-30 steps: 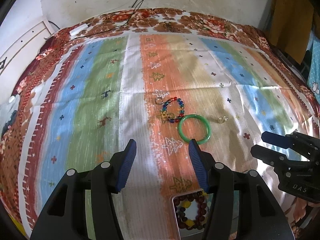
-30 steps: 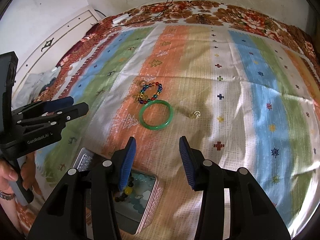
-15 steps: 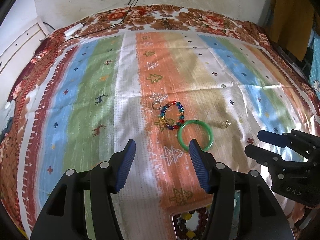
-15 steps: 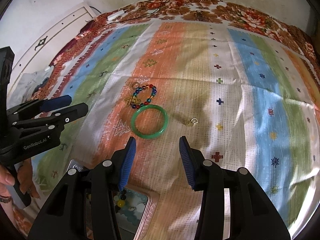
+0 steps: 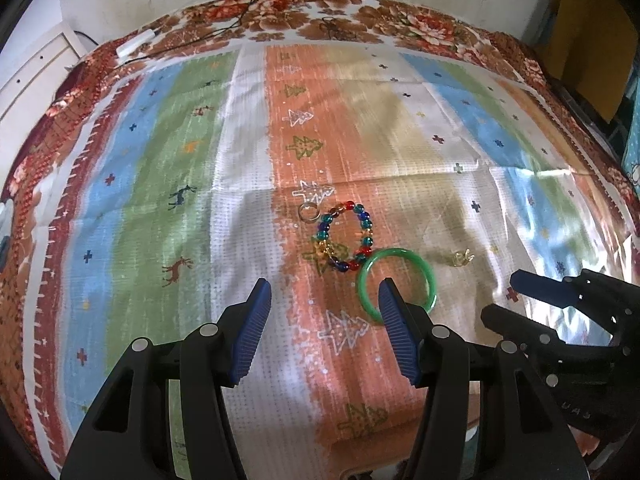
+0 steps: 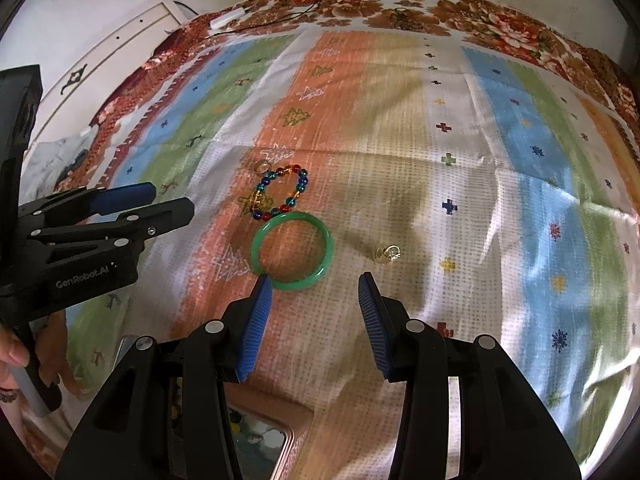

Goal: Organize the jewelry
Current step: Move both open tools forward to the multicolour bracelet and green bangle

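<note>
Already some beads sit in the tin [image 6: 276, 446] near me; the green bangle [image 6: 292, 252], bead bracelet [image 6: 280, 192], silver ring [image 6: 262, 167] and gold ring [image 6: 387, 253] remain on the bedspread [image 6: 520, 160]. My right hand-held gripper [image 6: 316, 292] is open, empty, just short of the bangle; my left hand-held gripper [image 5: 324, 300] likewise gapes.

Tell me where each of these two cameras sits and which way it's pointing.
Left wrist: on the left gripper, looking forward over the striped cloth; open fingers, right gripper at right.
Right wrist: on the right gripper, same direction; left gripper and a hand at left.
Shared: green bangle, bead bracelet.
</note>
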`<move>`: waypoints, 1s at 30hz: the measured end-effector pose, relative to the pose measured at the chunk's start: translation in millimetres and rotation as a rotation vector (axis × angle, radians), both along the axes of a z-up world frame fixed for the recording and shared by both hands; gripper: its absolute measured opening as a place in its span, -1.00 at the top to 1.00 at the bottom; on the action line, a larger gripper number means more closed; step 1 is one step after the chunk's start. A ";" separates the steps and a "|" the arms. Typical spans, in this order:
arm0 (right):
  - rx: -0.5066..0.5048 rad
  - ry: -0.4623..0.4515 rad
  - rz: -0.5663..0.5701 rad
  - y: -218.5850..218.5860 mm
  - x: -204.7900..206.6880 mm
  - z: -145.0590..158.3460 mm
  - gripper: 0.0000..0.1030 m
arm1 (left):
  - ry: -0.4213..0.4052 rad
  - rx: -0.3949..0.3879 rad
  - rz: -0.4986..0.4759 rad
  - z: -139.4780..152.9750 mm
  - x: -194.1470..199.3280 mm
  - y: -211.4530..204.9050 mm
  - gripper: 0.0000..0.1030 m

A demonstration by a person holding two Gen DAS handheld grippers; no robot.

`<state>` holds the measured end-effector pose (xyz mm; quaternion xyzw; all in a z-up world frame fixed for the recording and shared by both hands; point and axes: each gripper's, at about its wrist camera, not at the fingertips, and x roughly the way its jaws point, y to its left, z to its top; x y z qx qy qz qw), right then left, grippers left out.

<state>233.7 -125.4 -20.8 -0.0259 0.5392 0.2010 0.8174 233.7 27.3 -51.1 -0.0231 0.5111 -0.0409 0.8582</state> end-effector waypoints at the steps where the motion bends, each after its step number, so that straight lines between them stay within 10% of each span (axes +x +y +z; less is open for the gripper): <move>1: -0.003 0.003 0.001 0.9 1.6 -1.6 0.13 | 0.005 0.000 0.000 -2.0 2.6 0.4 -0.09; 30: -0.058 0.089 0.040 17.6 35.5 -42.7 0.13 | 0.104 -0.027 -0.051 -49.9 60.9 3.7 -0.09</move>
